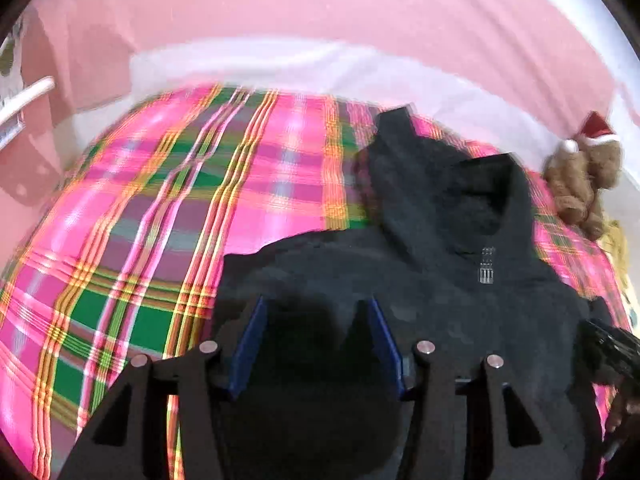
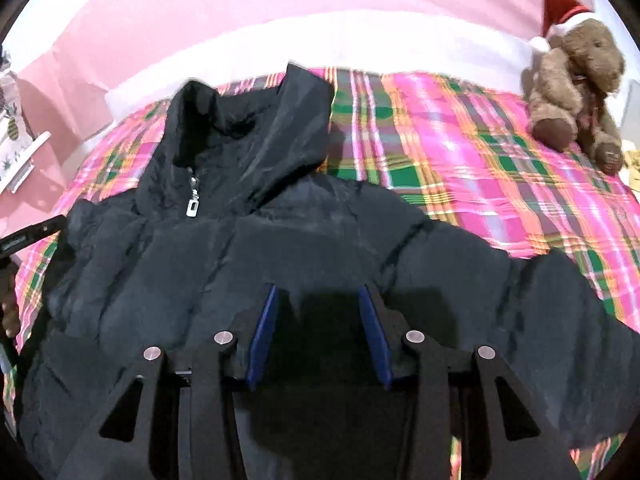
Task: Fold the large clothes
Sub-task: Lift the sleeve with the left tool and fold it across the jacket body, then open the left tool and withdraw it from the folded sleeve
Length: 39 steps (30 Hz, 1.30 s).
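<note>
A large black puffer jacket (image 2: 280, 248) with a hood and a silver zipper pull (image 2: 193, 205) lies spread on a pink plaid bedspread (image 2: 480, 160). It also shows in the left wrist view (image 1: 440, 280). My right gripper (image 2: 318, 300) is open, its blue pads (image 2: 264, 332) just above the jacket's chest. My left gripper (image 1: 316, 312) is open over the jacket's left part near its edge. Neither holds any cloth. The other gripper shows at the edge of each view.
A brown teddy bear with a red Santa hat (image 2: 576, 80) sits at the bed's far right corner, also in the left wrist view (image 1: 584, 184). A white sheet band (image 2: 360, 52) and a pink wall lie behind. Bare plaid bedspread (image 1: 140, 220) lies left of the jacket.
</note>
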Available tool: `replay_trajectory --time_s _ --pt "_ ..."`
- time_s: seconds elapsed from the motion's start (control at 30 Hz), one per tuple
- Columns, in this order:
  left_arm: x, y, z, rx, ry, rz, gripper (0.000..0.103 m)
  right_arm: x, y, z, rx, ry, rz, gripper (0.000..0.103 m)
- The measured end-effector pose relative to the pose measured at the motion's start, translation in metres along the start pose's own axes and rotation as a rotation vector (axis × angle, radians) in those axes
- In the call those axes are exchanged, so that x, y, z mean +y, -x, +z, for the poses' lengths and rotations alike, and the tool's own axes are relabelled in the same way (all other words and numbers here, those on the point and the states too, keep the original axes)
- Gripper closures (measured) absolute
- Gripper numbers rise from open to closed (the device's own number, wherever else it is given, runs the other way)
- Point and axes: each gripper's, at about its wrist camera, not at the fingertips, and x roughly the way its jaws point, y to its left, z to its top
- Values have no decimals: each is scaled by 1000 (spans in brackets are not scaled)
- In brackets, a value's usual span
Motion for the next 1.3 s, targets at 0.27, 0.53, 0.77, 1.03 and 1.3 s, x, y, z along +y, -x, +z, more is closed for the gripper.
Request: replay_trajectory --time_s 0.27,0.53,0.77,1.03,1.3 --pt "7 -37 -16 10 -16 23 47 -8 -24 -5 33 -43 -2 58" --pt "11 35 -38 -33 2 -59 55 -2 17 -41 0 -17 19 58" --pt "16 4 -62 61 8 -2 55 -3 7 -47 43 -10 4 58" --pt "-6 75 -84 14 -6 -28 56 1 97 -82 -85 -53 10 58" --pt "-48 159 -138 -48 -54 -136 56 2 178 -136 -188 -98 49 57"
